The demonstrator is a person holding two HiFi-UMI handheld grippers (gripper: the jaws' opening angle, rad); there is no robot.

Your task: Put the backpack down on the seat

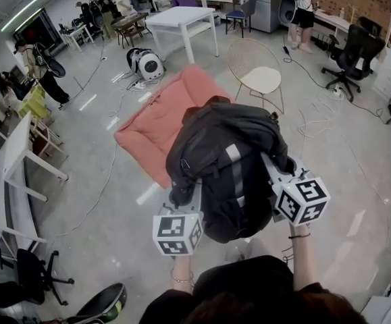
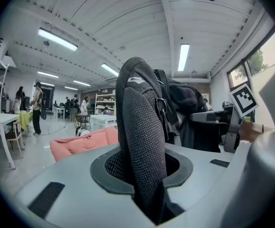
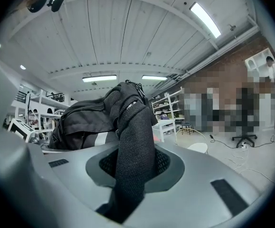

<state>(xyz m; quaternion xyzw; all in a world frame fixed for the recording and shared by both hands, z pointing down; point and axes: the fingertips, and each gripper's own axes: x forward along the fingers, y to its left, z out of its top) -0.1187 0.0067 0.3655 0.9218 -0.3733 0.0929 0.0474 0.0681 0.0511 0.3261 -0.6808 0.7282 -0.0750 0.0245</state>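
A black backpack (image 1: 229,160) with a grey stripe hangs in the air between my two grippers, just in front of the pink cushioned seat (image 1: 156,121). My left gripper (image 1: 192,196) is shut on one black mesh shoulder strap (image 2: 139,137), which runs up out of the jaws. My right gripper (image 1: 273,167) is shut on the other mesh strap (image 3: 135,144), with the backpack's body (image 3: 82,120) bulging to its left. The pink seat (image 2: 80,145) also shows low in the left gripper view, beyond the strap. The backpack covers the seat's near right corner in the head view.
A round wire chair with a cream cushion (image 1: 258,77) stands right of the seat, a white table (image 1: 181,19) behind it. White shelving (image 1: 13,160) lines the left side. Cables (image 1: 317,123) trail over the floor, an office chair (image 1: 350,54) stands at right, and people stand at the back.
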